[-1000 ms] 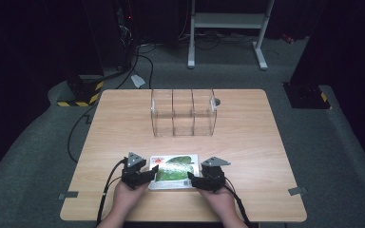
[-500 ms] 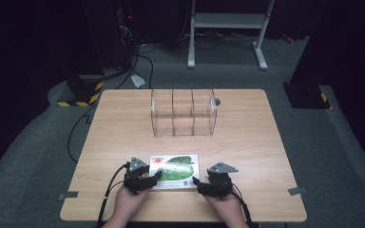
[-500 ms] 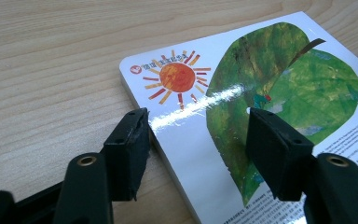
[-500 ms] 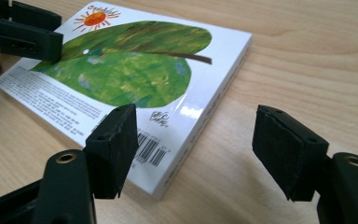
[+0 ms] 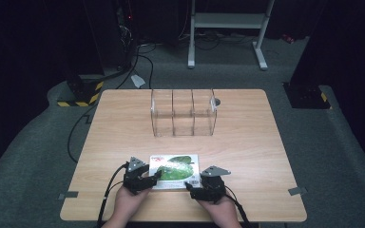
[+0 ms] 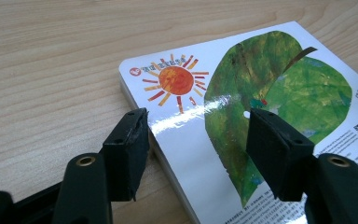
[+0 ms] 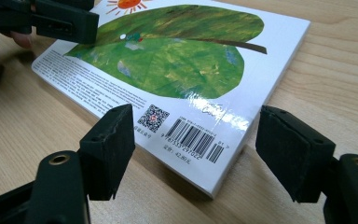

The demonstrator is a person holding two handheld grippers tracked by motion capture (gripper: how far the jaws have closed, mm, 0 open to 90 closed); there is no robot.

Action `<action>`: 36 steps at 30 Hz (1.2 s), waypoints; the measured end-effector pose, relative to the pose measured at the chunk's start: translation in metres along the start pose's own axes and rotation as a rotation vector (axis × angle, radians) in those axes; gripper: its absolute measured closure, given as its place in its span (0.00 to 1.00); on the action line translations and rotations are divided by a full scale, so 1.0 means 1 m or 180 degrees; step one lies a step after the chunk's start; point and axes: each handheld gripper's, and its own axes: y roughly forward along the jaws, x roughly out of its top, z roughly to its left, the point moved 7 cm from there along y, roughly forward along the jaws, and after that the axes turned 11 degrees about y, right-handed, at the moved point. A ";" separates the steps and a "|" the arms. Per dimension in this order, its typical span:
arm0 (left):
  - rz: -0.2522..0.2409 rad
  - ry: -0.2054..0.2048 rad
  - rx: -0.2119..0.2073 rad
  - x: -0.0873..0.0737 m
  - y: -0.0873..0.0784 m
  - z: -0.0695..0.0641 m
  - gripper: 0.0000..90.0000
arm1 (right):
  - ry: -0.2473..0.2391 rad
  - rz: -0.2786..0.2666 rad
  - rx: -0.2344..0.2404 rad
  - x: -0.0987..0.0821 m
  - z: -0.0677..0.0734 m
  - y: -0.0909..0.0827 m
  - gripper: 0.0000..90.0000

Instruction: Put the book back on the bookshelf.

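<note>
- On the left of the high view we see black and yellow hazard tape (image 5: 78, 97) on the grey carpet just off the table's far left corner, and dark cables (image 5: 78, 128) trailing over the floor toward it.
- The table (image 5: 123, 123) is light wood-grain laminate, rectangular with rounded corners.
- Our left gripper (image 5: 148, 179) sits at the book's left edge. In the left gripper view its 2 blocky black jaws stand apart, 1 beside the book's edge and 1 over the cover; they straddle that edge without pinching it, so it is open.
- The book (image 5: 176, 169) lies flat near the table's front edge, between the 2 grippers. It is a thick board book (image 6: 205, 140) with rounded corners and a glossy white cover bearing an orange sun (image 6: 173, 80), a big painted green leaf (image 6: 279, 88) and QR codes.
- Behind the book, well apart from it, a clear plastic organizer (image 5: 183, 112) with 3 upright compartments stands mid-table; a small grey round thing (image 5: 216, 101) lies just beside its right end.
- Our right gripper (image 5: 193, 186) is at the book's near right corner. In the right gripper view its jaws have just been opening and now stand wide on either side of the barcode (image 7: 193, 140) corner, clear of it: open, gripping nothing.
- Beyond the table, a white metal stand (image 5: 228, 23) rests on the carpet.
</note>
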 end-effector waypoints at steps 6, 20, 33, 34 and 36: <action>-0.0069 0.0072 0.0031 0.003 -0.003 -0.001 0.44 | -0.0031 0.0018 0.0011 -0.001 0.001 0.001 0.30; -0.0348 0.0142 0.0053 0.017 -0.016 -0.003 0.46 | -0.0165 0.0152 -0.0063 -0.006 0.005 0.008 0.16; -0.0488 0.0112 0.0028 0.024 -0.023 -0.006 0.46 | -0.0294 0.0168 -0.0305 -0.008 0.006 0.011 0.20; -0.0479 0.0120 0.0031 0.024 -0.023 -0.005 0.46 | -0.0251 0.0161 -0.0330 -0.009 0.007 0.011 0.21; -0.0452 0.0087 0.0007 0.023 -0.021 -0.004 0.45 | -0.0257 0.0157 -0.0332 -0.008 0.006 0.011 0.21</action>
